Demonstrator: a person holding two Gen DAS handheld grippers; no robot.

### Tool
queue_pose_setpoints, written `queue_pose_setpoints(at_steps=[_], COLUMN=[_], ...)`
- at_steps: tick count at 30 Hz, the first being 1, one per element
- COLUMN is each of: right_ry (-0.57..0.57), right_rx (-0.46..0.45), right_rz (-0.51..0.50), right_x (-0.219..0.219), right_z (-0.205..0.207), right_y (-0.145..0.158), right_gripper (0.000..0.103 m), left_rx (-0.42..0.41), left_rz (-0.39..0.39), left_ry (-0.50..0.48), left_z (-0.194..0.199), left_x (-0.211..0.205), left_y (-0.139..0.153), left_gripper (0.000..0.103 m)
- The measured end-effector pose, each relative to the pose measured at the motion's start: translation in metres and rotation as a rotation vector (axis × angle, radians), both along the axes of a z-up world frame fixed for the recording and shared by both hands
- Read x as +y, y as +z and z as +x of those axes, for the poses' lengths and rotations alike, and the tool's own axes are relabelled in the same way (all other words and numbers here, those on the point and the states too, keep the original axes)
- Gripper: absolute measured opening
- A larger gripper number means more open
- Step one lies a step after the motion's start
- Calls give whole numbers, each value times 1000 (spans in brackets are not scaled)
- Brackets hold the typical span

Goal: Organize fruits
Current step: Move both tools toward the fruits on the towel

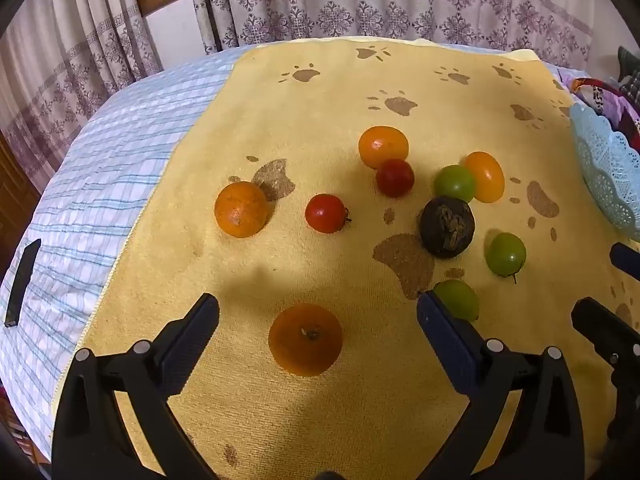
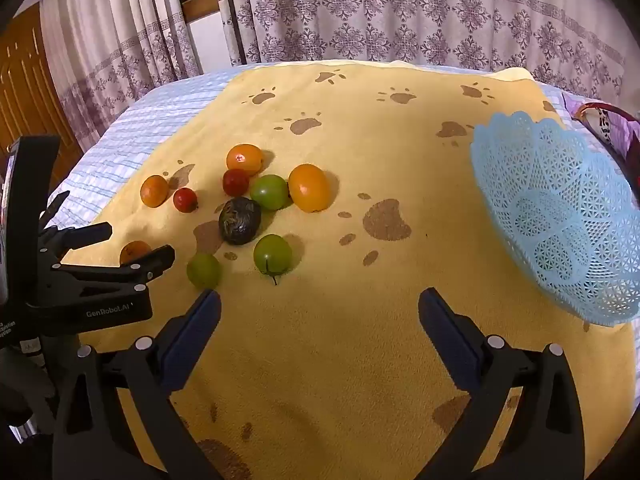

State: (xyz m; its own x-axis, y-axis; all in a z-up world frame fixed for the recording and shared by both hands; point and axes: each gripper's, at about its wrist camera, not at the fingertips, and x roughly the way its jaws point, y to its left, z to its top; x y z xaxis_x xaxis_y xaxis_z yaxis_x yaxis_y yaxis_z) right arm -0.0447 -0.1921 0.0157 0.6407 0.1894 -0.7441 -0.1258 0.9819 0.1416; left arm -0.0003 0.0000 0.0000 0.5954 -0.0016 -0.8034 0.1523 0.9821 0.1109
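Several fruits lie on a yellow paw-print towel (image 1: 320, 96): oranges, two red fruits (image 1: 326, 213), green fruits (image 1: 505, 254) and a dark wrinkled fruit (image 1: 447, 227). My left gripper (image 1: 318, 312) is open, its jaws either side of the nearest orange (image 1: 306, 339), just above the towel. My right gripper (image 2: 320, 308) is open and empty over bare towel, right of the fruit cluster (image 2: 240, 221). The left gripper also shows in the right wrist view (image 2: 138, 246). A light blue lattice basket (image 2: 560, 216) stands empty at the right.
The towel lies on a blue striped bedsheet (image 1: 120, 168). Patterned curtains (image 2: 400, 12) hang behind. Colourful cloth (image 2: 600, 120) lies behind the basket. A wooden door (image 2: 24, 80) is at the far left.
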Motion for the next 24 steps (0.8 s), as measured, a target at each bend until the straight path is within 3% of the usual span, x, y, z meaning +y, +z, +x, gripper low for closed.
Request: queue_pose_setpoints(at_steps=[15,24], right_ry=[-14,-19], right_rx=[-11,-19], right_rz=[10,5], right_x=[-3,-3], right_z=[0,-2], right_y=[3,5], right_gripper=[100,100], left_rx=[-2,-3], left_rz=[-7,-54], left_ry=[-17,-24], left_z=[2,2], left_x=[1,5], left_y=[5,10], left_gripper=[98,98])
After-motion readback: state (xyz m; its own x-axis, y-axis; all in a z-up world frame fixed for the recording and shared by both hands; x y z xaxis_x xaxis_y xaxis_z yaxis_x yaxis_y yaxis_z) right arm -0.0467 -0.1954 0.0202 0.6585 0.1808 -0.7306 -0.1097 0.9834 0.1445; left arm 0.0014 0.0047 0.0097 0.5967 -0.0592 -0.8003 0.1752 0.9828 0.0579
